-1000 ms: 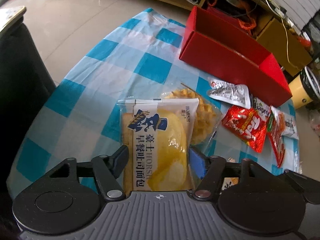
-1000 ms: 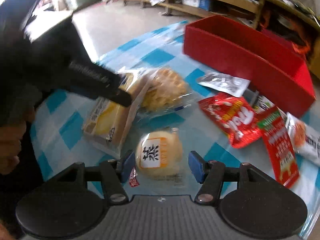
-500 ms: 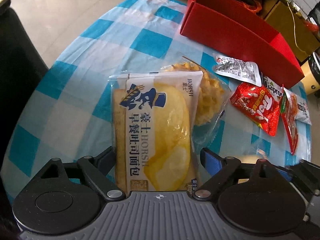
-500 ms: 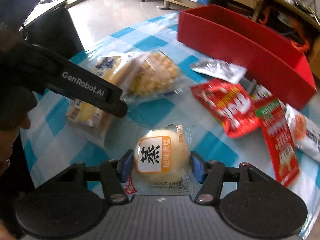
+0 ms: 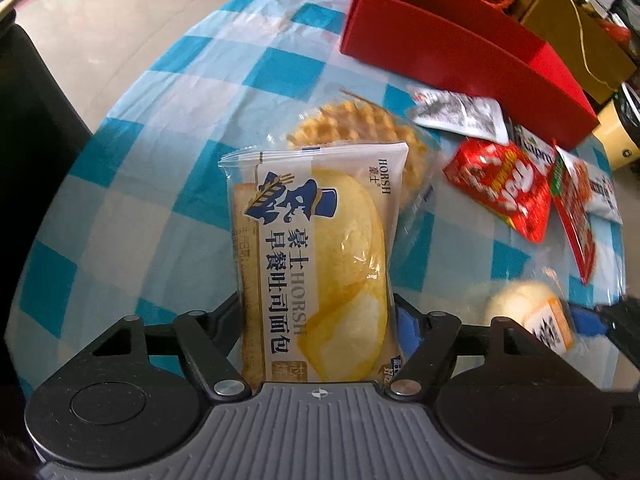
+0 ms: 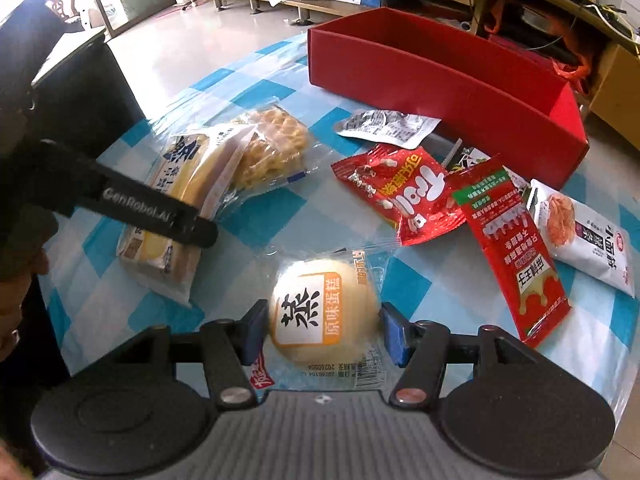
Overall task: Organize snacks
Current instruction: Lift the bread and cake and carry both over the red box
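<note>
My left gripper (image 5: 318,312) is shut on a yellow HORSH bread packet (image 5: 316,248), which stands lifted at its far end over a waffle packet (image 5: 360,128). My right gripper (image 6: 322,326) is shut on a round steamed cake packet (image 6: 320,316), which also shows in the left wrist view (image 5: 528,312). The bread packet (image 6: 188,184) and the left gripper's finger (image 6: 156,216) show at the left of the right wrist view. A long red box (image 6: 460,84) stands open at the back of the table; it also shows in the left wrist view (image 5: 452,52).
On the blue-checked tablecloth (image 6: 280,208) lie a red Trolli bag (image 6: 400,196), a narrow red sachet (image 6: 516,252), a silver sachet (image 6: 388,128) and a white noodle packet (image 6: 580,236). A dark chair (image 5: 32,128) stands left of the table. Shelves stand behind.
My left gripper has closed on the bread packet and tipped it up. My right gripper has closed in on the round cake and grips it.
</note>
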